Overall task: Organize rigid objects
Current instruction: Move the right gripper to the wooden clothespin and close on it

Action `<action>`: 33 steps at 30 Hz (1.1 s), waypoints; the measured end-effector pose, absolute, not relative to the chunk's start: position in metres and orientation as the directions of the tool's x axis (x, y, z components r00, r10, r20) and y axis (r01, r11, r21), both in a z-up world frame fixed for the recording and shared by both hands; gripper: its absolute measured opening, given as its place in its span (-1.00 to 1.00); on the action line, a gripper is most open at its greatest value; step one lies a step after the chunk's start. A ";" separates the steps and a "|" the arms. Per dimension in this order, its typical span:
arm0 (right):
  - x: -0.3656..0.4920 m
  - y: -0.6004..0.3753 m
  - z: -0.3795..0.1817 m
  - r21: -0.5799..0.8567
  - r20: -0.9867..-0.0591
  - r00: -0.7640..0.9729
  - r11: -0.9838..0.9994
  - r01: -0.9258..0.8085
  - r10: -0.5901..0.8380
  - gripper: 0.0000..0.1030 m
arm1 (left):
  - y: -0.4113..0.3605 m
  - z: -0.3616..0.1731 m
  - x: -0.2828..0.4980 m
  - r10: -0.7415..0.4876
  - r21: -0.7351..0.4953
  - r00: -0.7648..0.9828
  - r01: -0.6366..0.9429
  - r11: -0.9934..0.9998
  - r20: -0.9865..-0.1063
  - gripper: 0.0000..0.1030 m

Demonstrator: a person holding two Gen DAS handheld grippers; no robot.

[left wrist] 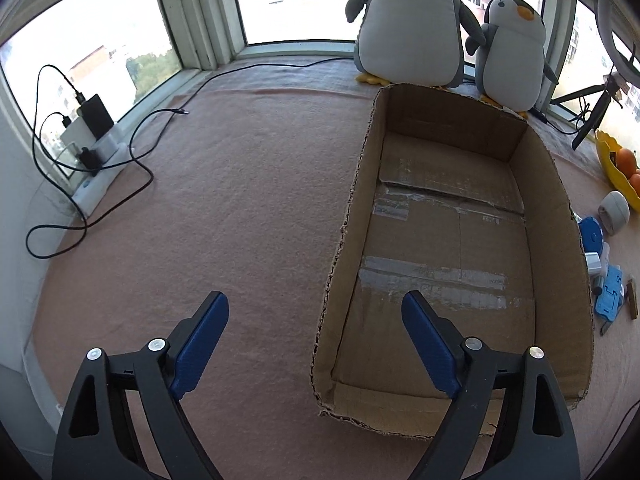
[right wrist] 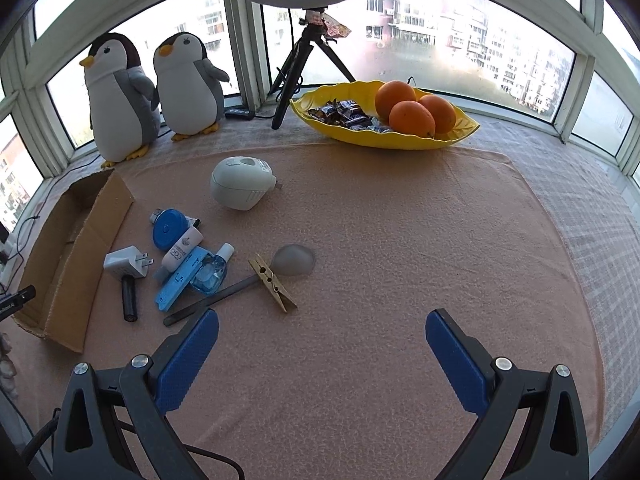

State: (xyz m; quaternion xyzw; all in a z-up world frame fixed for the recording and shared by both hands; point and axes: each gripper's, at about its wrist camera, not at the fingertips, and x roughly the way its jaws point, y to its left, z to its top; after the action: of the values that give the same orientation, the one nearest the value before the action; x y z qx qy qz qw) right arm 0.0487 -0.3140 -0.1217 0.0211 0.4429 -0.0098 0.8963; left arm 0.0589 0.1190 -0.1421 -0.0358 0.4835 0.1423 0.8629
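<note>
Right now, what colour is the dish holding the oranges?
Yellow dish, clearest in the right wrist view.

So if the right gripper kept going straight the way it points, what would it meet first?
Probably just the bare pink cloth; the right gripper stands open, and the wooden clothespin lies left of its line.

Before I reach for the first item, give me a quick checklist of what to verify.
1. Cardboard box has nothing inside: ok.
2. Left gripper open, nothing between its fingers: ok.
3. Right gripper open, nothing held: ok.
4. Small items lie right of the box, within view: ok.
5. Items separate enough to pick singly: not ok; the white tube, blue strip and blue bottle overlap.
6. Wooden clothespin free to lift: cannot tell; it touches the dark stick.
</note>
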 end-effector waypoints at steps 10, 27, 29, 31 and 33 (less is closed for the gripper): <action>0.082 -0.303 -0.148 0.026 -0.835 0.547 0.997 -0.070 0.060 0.58 | 0.119 -0.158 0.068 0.210 0.090 0.460 -0.269 0.959 -0.863 0.26; 0.123 -0.296 -0.180 0.106 -0.892 0.420 0.981 -0.163 0.166 -0.35 | 0.116 -0.167 0.072 0.202 0.087 0.465 -0.257 0.962 -0.862 0.00; 0.124 -0.293 -0.182 0.105 -0.896 0.410 0.979 -0.174 0.169 -0.41 | 0.117 -0.167 0.072 0.196 0.079 0.469 -0.259 0.963 -0.861 0.00; 0.126 -0.290 -0.184 0.098 -0.900 0.404 0.979 -0.179 0.164 -0.45 | 0.117 -0.167 0.071 0.192 0.072 0.472 -0.260 0.963 -0.861 0.00; 0.128 -0.289 -0.185 0.092 -0.901 0.402 0.979 -0.182 0.160 -0.47 | 0.118 -0.167 0.071 0.190 0.069 0.475 -0.260 0.963 -0.859 0.00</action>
State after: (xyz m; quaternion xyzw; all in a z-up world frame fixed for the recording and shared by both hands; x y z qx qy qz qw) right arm 0.1278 -0.2889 -0.1847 -0.0104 0.5370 0.1020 0.8373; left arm 0.0706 0.1175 -0.1675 -0.0355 0.4954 0.1312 0.8580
